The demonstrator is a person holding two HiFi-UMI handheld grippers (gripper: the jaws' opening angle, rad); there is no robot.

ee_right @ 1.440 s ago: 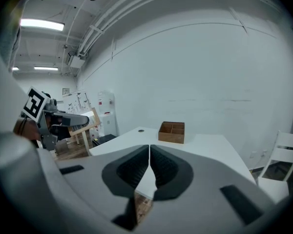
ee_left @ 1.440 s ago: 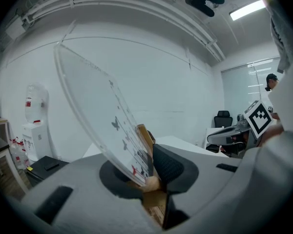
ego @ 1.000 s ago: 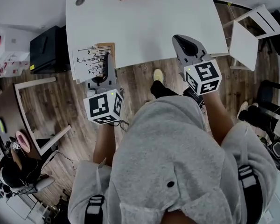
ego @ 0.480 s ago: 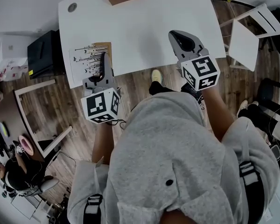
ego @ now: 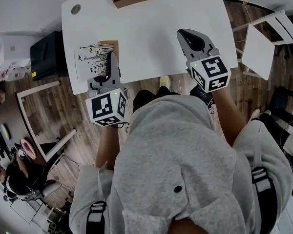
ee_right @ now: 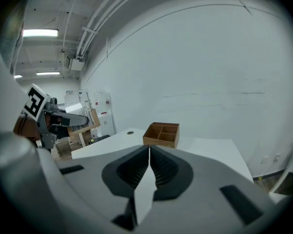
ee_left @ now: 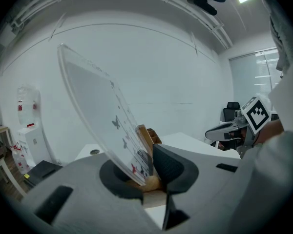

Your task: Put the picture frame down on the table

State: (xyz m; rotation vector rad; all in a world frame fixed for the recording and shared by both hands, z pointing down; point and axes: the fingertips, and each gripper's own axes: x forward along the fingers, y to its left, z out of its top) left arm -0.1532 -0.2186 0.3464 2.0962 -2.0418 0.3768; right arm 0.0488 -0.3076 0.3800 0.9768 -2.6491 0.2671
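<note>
The left gripper [ee_left: 147, 172] has its jaws clenched on the lower edge of the picture frame [ee_left: 100, 113], whose clear front leans back to the left with a wooden back [ee_left: 146, 136] behind it. In the head view the frame [ego: 93, 60] sits over the near left corner of the white table [ego: 151, 38]; whether it touches the table cannot be told. The right gripper [ee_right: 149, 169] has its jaws pressed together with nothing between them and points across the table toward a wooden box [ee_right: 161, 133] at the far edge.
</note>
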